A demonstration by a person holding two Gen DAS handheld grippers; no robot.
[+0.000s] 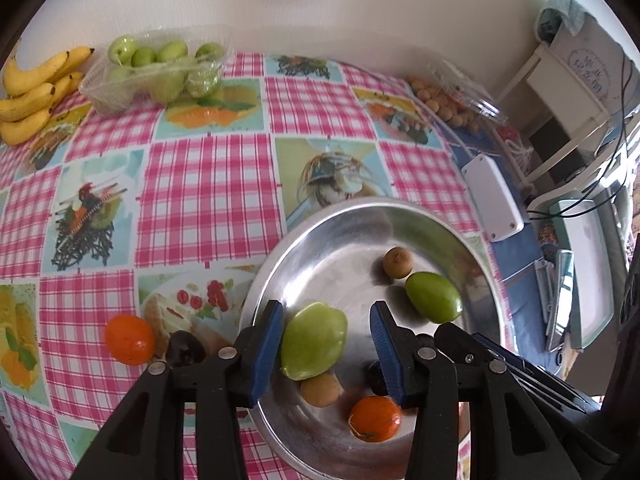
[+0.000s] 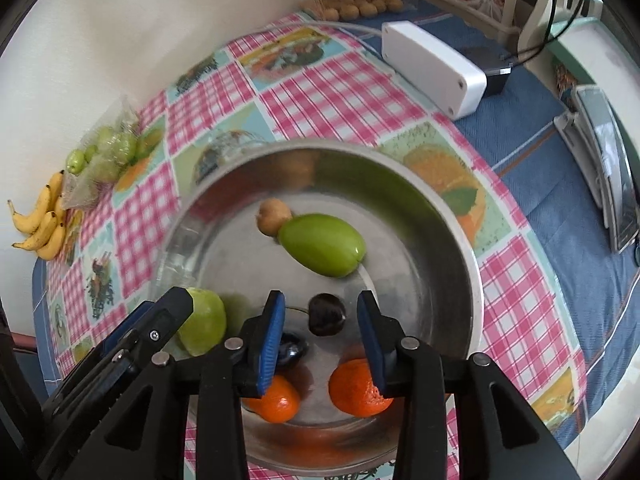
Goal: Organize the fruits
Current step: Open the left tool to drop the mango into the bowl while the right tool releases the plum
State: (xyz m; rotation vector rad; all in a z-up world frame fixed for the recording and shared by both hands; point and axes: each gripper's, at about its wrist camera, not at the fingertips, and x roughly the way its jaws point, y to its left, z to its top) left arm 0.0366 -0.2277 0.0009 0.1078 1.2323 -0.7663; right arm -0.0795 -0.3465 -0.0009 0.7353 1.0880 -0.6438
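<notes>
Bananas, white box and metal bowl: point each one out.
bananas (image 1: 34, 94), left wrist view, middle of the bunch.
white box (image 2: 434, 68), right wrist view, centre of its top face.
metal bowl (image 2: 448, 264), right wrist view, bare inner wall on the right.

I take this for a home dining corner. My cameras look onto a table under a pink-checked oilcloth printed with food pictures (image 1: 208, 196), pushed against a plain cream wall (image 1: 320, 4). A bunch of yellow bananas (image 1: 36, 92) lies on it, and white painted wooden furniture (image 1: 560, 96) stands alongside.
</notes>
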